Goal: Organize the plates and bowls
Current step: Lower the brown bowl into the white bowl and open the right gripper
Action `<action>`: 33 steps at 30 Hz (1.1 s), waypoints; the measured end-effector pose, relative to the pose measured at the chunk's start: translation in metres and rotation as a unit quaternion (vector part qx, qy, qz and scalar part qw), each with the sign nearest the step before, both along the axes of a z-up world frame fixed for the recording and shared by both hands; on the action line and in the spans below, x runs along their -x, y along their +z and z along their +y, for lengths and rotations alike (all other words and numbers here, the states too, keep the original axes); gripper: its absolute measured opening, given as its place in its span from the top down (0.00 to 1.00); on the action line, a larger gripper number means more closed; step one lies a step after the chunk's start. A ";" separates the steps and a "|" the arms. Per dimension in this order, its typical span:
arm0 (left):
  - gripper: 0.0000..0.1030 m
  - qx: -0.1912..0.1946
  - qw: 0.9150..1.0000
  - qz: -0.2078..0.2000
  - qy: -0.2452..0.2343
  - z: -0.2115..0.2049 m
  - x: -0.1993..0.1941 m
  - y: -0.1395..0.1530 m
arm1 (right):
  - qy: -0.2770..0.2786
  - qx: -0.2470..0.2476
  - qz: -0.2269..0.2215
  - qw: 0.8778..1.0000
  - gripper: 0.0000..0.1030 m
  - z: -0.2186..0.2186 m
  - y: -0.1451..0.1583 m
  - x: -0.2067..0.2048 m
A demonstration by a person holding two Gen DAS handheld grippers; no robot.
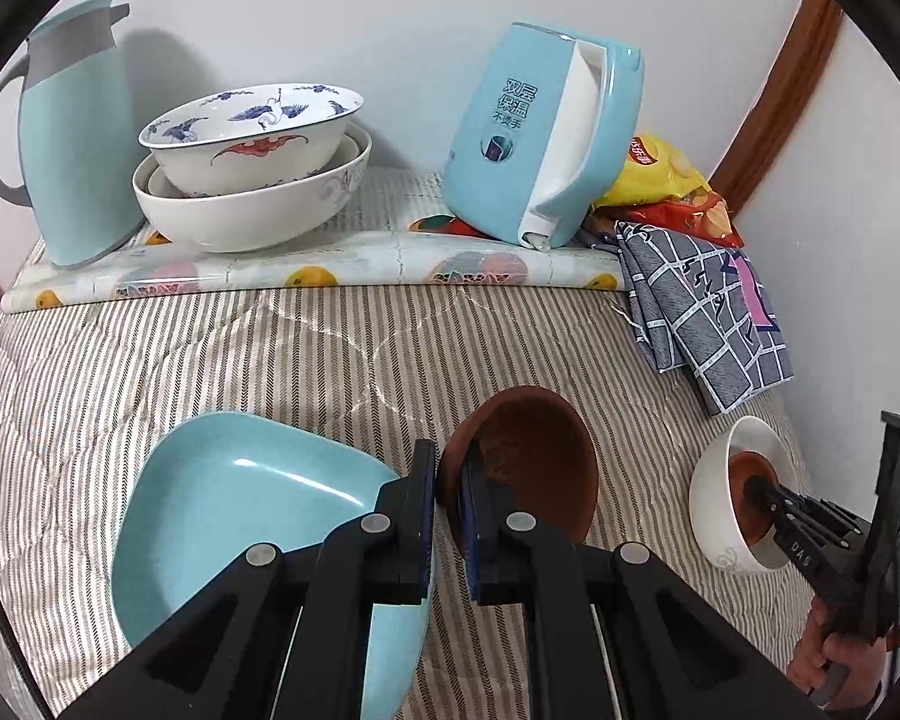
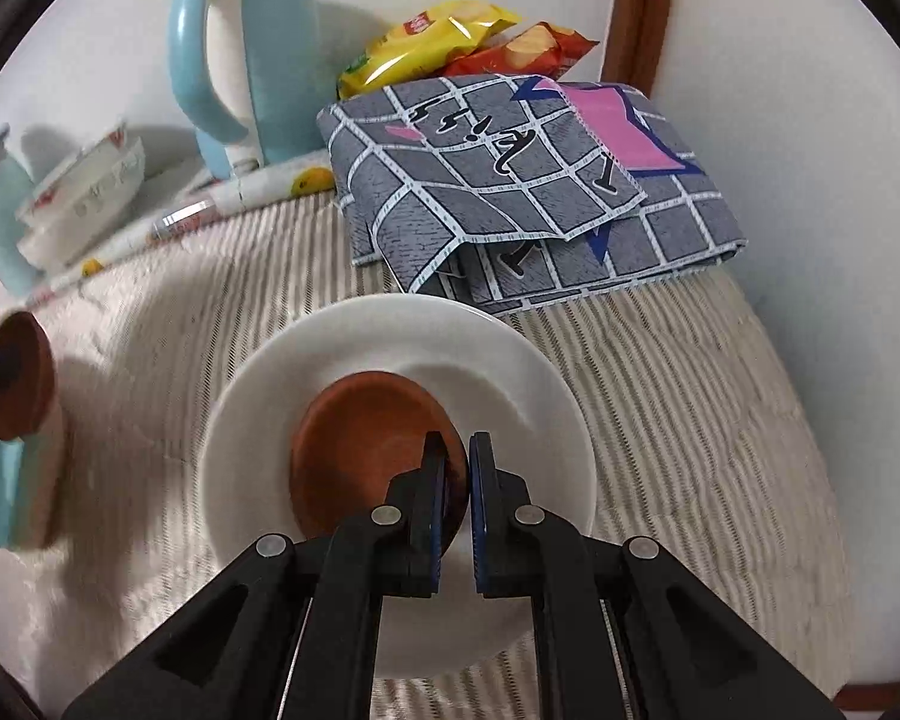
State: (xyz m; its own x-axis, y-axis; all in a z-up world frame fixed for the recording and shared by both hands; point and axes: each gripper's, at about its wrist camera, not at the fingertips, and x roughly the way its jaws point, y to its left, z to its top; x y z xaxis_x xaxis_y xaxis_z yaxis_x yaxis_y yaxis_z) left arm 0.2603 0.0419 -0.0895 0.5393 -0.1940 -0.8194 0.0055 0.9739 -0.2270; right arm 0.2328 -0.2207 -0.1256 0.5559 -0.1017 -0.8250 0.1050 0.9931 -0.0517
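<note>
**Two brown dishes held, each just above its resting place**

We hold one small brown dish in each gripper. The left gripper (image 1: 448,480) has its fingers closed on the rim of a brown dish (image 1: 528,468), which stands tilted on edge above the striped quilted cover of the worktop (image 1: 270,360), just right of the light blue square plate (image 1: 240,510). The right gripper (image 2: 457,468) has its fingers clamped on the near rim of the second brown dish (image 2: 360,450), which sits inside the white bowl (image 2: 390,348).

The relation that matters: the blue plate lies directly to the left of our left fingers, touching or nearly so, while the white bowl is well apart on the right, under the right gripper. We judge the left dish could go onto the blue plate with a short sideways shift. Whether the right dish already rests on the bowl's floor is hard to tell from this view.

At the back, stacked patterned bowls (image 1: 252,138) stand on a raised board.
</note>
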 end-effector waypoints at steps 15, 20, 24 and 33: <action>0.92 0.003 1.000 0.001 0.012 0.009 -0.003 -0.001 | 0.024 0.068 0.028 0.997 0.84 0.012 -0.011 -0.008; 0.92 0.004 1.000 -0.001 0.012 0.011 0.000 0.000 | 0.026 0.075 0.030 0.996 0.82 0.013 -0.013 -0.009; 0.92 0.003 1.000 -0.002 0.012 0.011 0.003 0.002 | 0.030 0.074 0.024 0.997 0.76 0.013 -0.011 -0.007; 0.92 0.006 1.000 -0.003 0.004 0.003 0.015 0.010 | 0.028 0.051 -0.009 0.998 0.58 0.009 0.010 0.010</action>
State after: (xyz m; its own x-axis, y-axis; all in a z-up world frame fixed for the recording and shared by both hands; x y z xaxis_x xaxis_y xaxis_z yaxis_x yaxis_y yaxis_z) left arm 0.2457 0.0451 -0.0791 0.5453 -0.1992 -0.8142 -0.0009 0.9712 -0.2382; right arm 0.2229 -0.2117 -0.1156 0.5783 -0.1542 -0.8011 0.0523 0.9870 -0.1523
